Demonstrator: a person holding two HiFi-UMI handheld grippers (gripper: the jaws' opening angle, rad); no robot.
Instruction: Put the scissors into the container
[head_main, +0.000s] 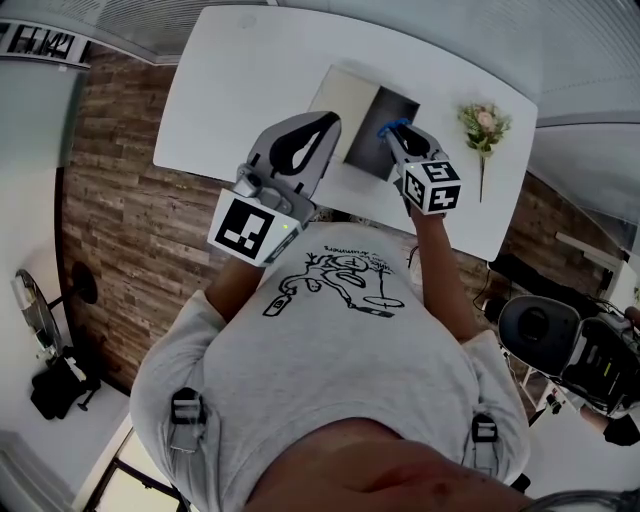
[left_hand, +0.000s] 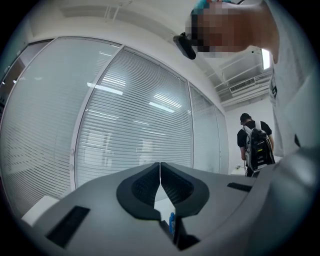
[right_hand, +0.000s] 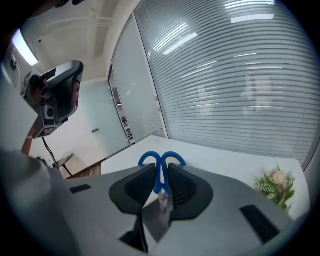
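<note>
head view: right gripper carries blue-handled scissors over the open container mid-tabletop (flower sprig by the right edge) | left gripper view: left gripper fingers pressed together, empty | right gripper view: fingers clamp the scissors' handle neck, loops forward

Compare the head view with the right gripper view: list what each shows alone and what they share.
Head view only: the container seen whole and the person's printed shirt. Right gripper view only: the window blinds and the scissors' blades up close. Both: the right gripper clamped on the blue scissors, the flower sprig and the white table.
</note>
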